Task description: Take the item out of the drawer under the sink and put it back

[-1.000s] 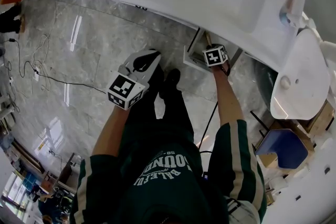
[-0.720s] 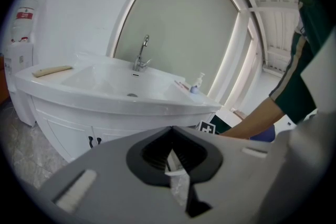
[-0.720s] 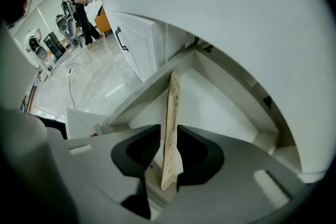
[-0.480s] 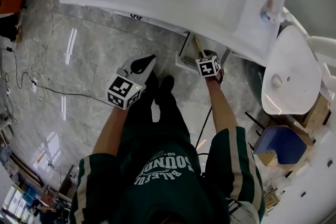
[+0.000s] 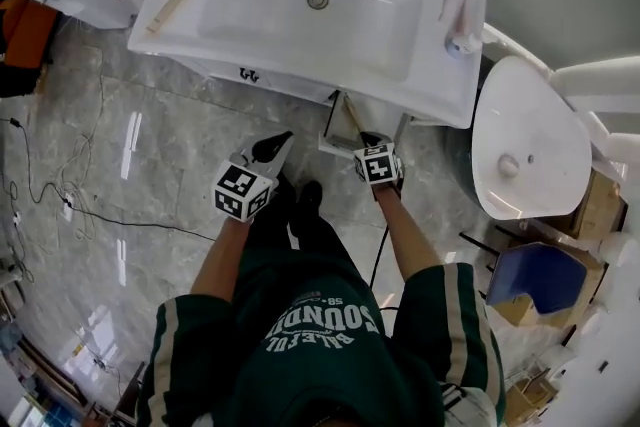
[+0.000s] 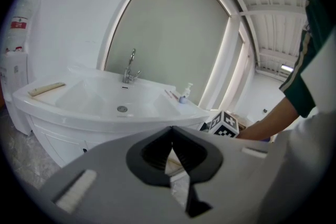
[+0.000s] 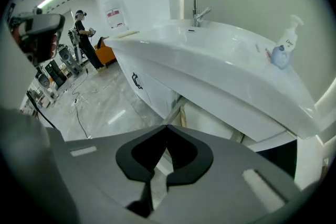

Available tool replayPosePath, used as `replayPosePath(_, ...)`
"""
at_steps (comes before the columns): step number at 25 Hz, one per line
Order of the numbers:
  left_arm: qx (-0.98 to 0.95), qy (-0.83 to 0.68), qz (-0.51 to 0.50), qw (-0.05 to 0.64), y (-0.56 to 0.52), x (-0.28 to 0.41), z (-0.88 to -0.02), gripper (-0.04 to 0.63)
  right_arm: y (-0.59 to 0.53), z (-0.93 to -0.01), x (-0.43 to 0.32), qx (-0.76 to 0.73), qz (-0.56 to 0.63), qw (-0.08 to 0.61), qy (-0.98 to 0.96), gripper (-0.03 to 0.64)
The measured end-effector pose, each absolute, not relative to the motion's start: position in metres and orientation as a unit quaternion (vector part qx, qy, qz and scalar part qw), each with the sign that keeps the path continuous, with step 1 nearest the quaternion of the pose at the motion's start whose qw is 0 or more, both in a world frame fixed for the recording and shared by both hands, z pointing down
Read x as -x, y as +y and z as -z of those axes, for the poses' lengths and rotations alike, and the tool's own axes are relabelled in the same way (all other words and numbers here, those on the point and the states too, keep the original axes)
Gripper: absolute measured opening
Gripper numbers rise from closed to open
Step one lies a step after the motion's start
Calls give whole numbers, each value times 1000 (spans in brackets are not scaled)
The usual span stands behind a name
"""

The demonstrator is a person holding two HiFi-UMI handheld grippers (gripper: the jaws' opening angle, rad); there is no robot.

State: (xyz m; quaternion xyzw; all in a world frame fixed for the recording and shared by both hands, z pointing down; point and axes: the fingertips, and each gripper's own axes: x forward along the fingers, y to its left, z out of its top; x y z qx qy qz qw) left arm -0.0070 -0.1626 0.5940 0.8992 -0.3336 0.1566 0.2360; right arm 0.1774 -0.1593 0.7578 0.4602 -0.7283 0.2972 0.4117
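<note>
The white sink counter (image 5: 430,65) is carrying a wooden strip (image 5: 175,2) at its left end and a soap bottle (image 5: 462,42) at its right.

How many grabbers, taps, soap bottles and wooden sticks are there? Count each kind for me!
Grey two-jaw grippers: 2, the left gripper and the right gripper
Silver metal tap: 1
White pump soap bottle: 1
Pale wooden stick on the sink: 1
Total: 5
</note>
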Motion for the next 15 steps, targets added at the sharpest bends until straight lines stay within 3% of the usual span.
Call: replayPosePath(15, -918, -341, -122, 161, -179, 6, -510, 51, -174, -592, -165, -519, -230, 261, -781, 2)
